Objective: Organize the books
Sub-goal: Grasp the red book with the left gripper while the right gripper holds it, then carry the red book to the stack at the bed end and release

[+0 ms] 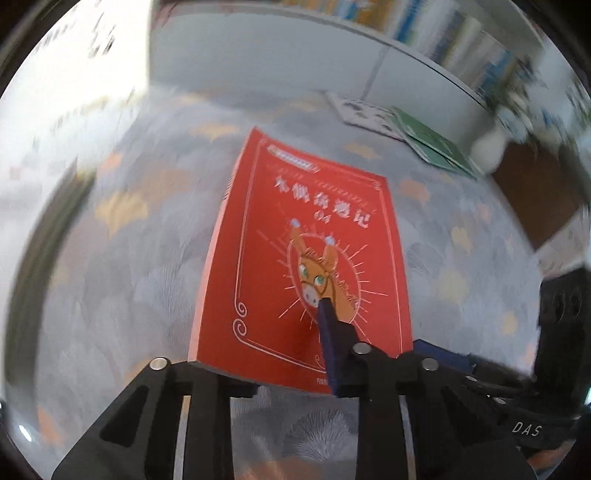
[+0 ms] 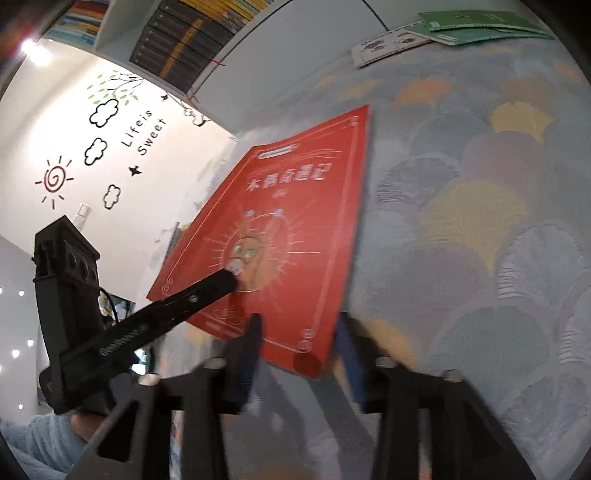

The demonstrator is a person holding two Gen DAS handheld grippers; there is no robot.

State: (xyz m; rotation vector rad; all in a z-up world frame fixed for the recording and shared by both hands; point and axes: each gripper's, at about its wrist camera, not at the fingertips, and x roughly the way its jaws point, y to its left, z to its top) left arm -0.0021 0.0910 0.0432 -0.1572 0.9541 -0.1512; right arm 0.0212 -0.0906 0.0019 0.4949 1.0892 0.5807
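Only the right wrist view is showing a wall point(image 2: 122, 155) with cloud stickers. Both views are showing a red book point(image 1: 310, 258) tilting above a patterned carpet point(image 1: 129, 258). The left gripper point(image 1: 325, 317) is clamping the book's near edge; the right gripper point(image 2: 295, 328) is straddling a corner, jaws apart, touch unclear.

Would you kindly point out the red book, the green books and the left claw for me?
red book point(image 1: 317, 229): left wrist view, middle of its front cover.
green books point(image 2: 480, 24): right wrist view, top cover of the stack.
left claw point(image 2: 231, 277): right wrist view, tip on the cover.
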